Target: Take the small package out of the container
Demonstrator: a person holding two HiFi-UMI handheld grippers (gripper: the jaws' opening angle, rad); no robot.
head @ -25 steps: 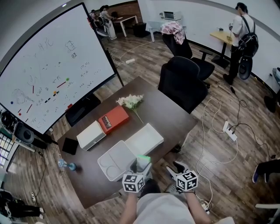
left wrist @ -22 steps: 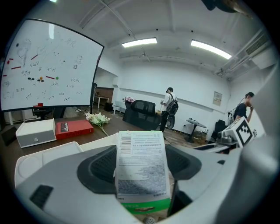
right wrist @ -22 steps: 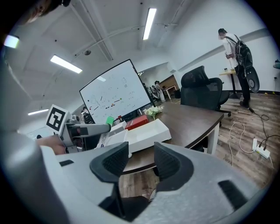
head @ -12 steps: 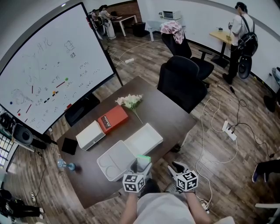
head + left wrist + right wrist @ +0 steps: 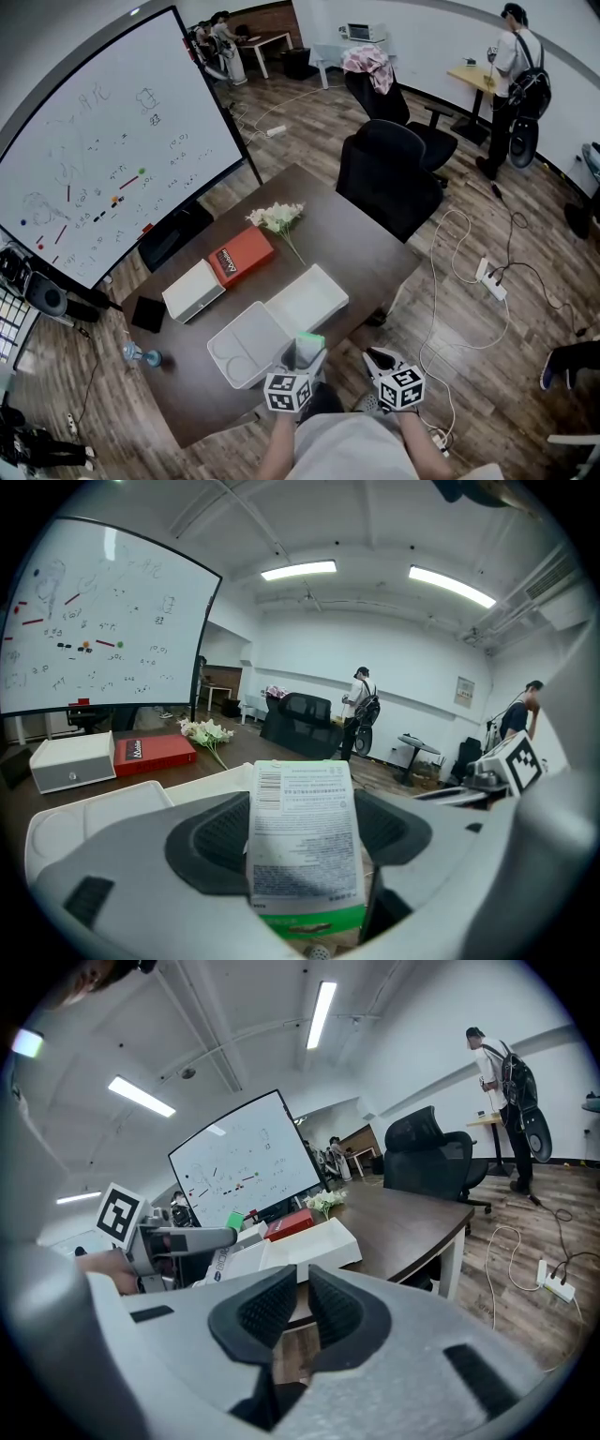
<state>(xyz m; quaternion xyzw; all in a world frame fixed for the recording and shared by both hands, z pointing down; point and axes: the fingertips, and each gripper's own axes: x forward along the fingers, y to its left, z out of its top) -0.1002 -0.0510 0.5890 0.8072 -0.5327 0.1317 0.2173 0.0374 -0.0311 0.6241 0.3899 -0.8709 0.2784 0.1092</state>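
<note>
A small white package with a green end point(image 5: 308, 344) point(image 5: 302, 841) stands upright between the pads of my left gripper point(image 5: 305, 354) point(image 5: 302, 829), which is shut on it. It is held just above the near edge of the open white container point(image 5: 246, 337) point(image 5: 86, 808), whose lid point(image 5: 309, 298) lies flat to the right. My right gripper point(image 5: 376, 360) point(image 5: 302, 1303) hangs off the table's near corner, apart from the container. Its jaws are closing, a narrow gap is left, and nothing is between them. In the right gripper view the left gripper point(image 5: 178, 1239) holds the package point(image 5: 221, 1262).
On the dark table point(image 5: 347, 239) lie a red box point(image 5: 240, 257), a white box point(image 5: 193, 289), white flowers point(image 5: 277, 217) and a black pad point(image 5: 150, 312). A whiteboard point(image 5: 103, 141) stands to the left, office chairs point(image 5: 389, 173) behind. A person point(image 5: 514, 66) stands far right; cables cross the floor.
The right gripper's jaws have drawn closer together. The left gripper and the package have stayed where they were.
</note>
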